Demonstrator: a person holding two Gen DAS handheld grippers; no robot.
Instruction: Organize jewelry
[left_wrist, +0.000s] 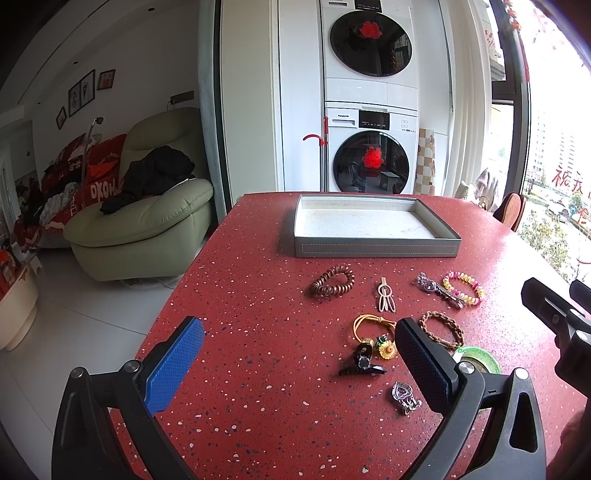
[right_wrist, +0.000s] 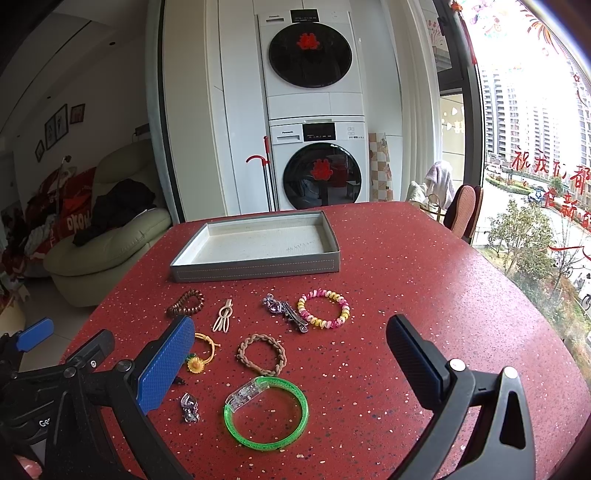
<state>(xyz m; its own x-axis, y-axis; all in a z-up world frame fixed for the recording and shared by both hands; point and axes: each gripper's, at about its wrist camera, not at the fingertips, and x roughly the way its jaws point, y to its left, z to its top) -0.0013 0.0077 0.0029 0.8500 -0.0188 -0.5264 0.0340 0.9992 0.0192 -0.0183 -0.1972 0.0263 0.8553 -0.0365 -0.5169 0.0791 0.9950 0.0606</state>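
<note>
Several pieces of jewelry lie on the red speckled table (left_wrist: 258, 288) in front of an empty grey tray (left_wrist: 369, 249), which also shows in the right wrist view (right_wrist: 255, 267). They include a brown coil hair tie (left_wrist: 332, 280), a beige clip (left_wrist: 386, 294), a pink-yellow bracelet (right_wrist: 324, 308), a silver clip (right_wrist: 286, 312), a braided band (right_wrist: 261, 353), a green bangle (right_wrist: 266, 417), a sunflower hair tie (left_wrist: 384, 341), a black claw clip (left_wrist: 364, 363) and a heart charm (left_wrist: 404, 398). My left gripper (left_wrist: 299, 363) is open above the table. My right gripper (right_wrist: 291, 360) is open over the bangle and braided band.
A green armchair (left_wrist: 147, 225) with dark clothes stands left of the table. Stacked washing machines (left_wrist: 371, 110) stand behind it. A window (right_wrist: 535, 166) runs along the right, with a chair (right_wrist: 463, 208) at the table's far right edge.
</note>
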